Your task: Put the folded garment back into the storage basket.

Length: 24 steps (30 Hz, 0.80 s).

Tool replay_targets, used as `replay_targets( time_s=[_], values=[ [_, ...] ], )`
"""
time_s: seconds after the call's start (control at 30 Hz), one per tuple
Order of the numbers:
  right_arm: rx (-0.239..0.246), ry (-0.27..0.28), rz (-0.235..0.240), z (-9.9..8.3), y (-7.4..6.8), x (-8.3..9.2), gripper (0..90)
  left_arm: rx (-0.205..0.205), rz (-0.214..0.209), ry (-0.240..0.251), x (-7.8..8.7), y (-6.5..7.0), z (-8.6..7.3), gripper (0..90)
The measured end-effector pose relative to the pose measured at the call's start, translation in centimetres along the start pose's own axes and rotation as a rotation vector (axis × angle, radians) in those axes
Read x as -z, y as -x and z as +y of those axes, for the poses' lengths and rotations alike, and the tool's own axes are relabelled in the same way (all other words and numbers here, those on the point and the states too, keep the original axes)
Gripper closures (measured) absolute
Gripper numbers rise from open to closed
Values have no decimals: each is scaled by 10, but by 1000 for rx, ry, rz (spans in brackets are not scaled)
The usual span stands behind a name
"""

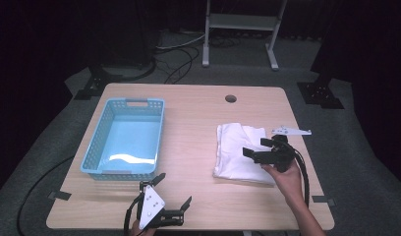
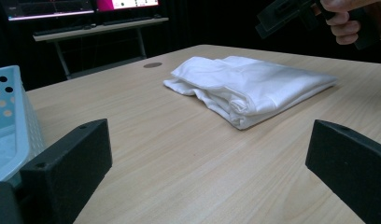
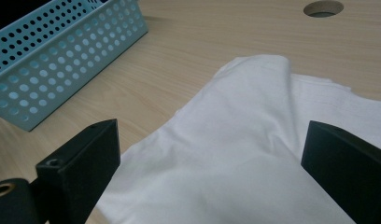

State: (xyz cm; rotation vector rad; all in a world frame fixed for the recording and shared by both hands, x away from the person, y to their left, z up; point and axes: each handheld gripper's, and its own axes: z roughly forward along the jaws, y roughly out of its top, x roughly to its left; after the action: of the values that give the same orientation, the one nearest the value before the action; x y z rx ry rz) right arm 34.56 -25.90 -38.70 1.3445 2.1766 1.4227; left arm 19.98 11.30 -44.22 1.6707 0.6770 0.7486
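Hovering: right gripper [image 1: 262, 148] spread over white cloth [image 1: 238, 150], seemingly untouched | left gripper [image 1: 175, 191] spread, idle

basket [image 2: 11, 121] and white cloth [image 3: 254, 158] run past the picture edges

One folded white cloth [image 1: 239, 151], one blue basket [image 1: 124, 137], two hand-held grippers, one table [image 1: 188, 123]
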Motion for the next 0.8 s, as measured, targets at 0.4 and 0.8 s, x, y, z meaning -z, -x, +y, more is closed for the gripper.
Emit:
replay_targets(
  time_s=[0.4,0.8],
  values=[
    [27,-62,-14,17,-1,-11,45,-1,2,1,0,0,0,0],
    [39,-93,-2,30,-4,-17,46,0,-2,-2,0,0,0,0]
  ],
)
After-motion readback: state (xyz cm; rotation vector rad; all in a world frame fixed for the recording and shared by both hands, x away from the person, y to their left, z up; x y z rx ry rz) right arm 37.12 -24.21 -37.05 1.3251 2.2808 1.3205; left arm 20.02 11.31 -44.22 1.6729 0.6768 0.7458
